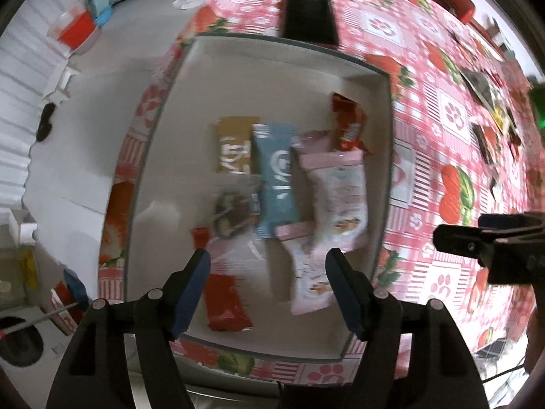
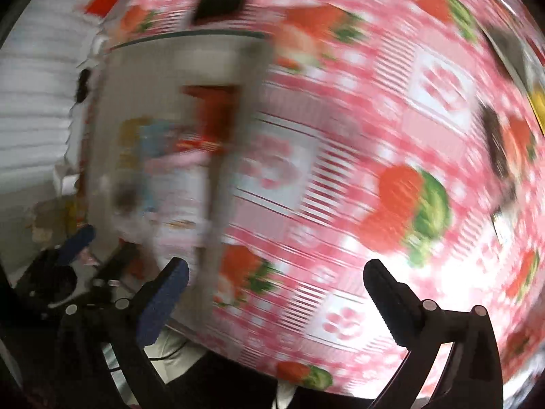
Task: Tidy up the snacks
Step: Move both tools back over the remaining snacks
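A shallow white box (image 1: 190, 109) sits on the pink strawberry tablecloth and holds several snack packs: a tan bar (image 1: 235, 150), a blue bar (image 1: 277, 180), a large pink-white pack (image 1: 340, 197), a smaller pink-white pack (image 1: 308, 272), an orange-red pack (image 1: 349, 122), a red pack (image 1: 226, 301) and a clear-wrapped chocolate piece (image 1: 231, 213). My left gripper (image 1: 269, 259) is open and empty above the box's near side. My right gripper (image 2: 276, 269) is open and empty over the tablecloth, right of the blurred box (image 2: 163, 64); it also shows in the left wrist view (image 1: 490, 238).
A black phone (image 1: 308, 12) lies beyond the box. More dark snack packs (image 1: 487, 136) lie on the cloth (image 1: 425, 156) at the far right. A red and blue tub (image 1: 76, 27) stands on the floor to the left. The right wrist view is motion-blurred.
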The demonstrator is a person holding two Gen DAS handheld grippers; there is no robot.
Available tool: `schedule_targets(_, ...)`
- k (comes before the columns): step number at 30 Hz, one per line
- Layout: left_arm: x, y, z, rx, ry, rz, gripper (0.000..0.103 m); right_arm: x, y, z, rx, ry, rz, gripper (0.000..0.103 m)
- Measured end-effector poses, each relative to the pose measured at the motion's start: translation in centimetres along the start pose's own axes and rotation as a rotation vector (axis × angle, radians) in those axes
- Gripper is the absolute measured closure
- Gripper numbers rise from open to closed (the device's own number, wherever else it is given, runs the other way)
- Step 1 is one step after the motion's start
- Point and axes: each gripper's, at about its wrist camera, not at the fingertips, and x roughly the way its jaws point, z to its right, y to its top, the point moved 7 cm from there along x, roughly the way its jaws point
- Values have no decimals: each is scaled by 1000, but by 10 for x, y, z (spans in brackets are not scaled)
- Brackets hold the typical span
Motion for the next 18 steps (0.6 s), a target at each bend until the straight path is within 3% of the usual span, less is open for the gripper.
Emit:
schedule_targets(7,-3,6,37,88,-11,-6,28,2,-24,97,240,-26,-2,0)
schedule_targets(18,-1,3,80,186,-4,-35,27,-21,-20,241,619,-96,119,0)
